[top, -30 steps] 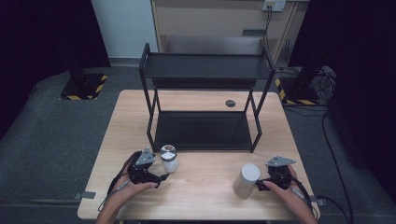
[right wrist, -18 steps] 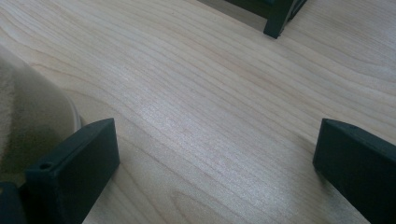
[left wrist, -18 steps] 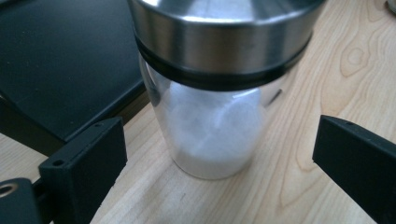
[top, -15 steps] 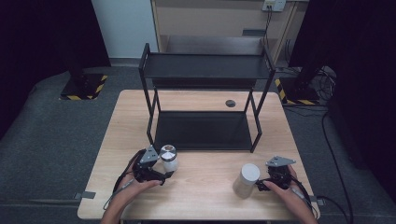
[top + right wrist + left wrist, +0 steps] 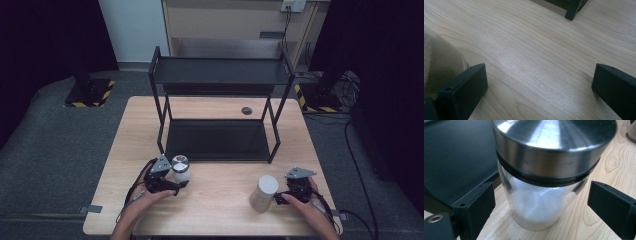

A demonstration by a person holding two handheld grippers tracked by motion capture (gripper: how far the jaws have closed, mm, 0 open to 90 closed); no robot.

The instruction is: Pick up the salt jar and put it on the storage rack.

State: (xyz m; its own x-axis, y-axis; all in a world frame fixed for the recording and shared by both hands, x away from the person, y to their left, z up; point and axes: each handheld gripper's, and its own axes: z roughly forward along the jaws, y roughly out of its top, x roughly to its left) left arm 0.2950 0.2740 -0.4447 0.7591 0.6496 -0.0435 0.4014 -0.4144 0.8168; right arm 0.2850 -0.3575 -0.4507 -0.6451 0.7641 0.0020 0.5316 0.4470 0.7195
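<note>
A glass jar (image 5: 536, 205) with a steel lid (image 5: 180, 162) and white powder inside stands on the wooden table (image 5: 220, 215), just in front of the black rack's lower shelf (image 5: 215, 140). My left gripper (image 5: 540, 205) has a jaw on each side of the jar. Its jaws have just been closing, and narrow gaps still show between pads and glass. At the front right, my right gripper (image 5: 539, 87) is open over bare wood. A white canister (image 5: 264, 192) stands just outside its left jaw.
The two-tier black metal rack (image 5: 220, 72) takes up the table's middle and back, with both shelves bare. A small dark disc (image 5: 246, 110) lies on the table behind the lower shelf. Dark floor surrounds the table.
My left gripper has edged right, closer around the jar. The jar, the canister and my right gripper have stayed where they were.
</note>
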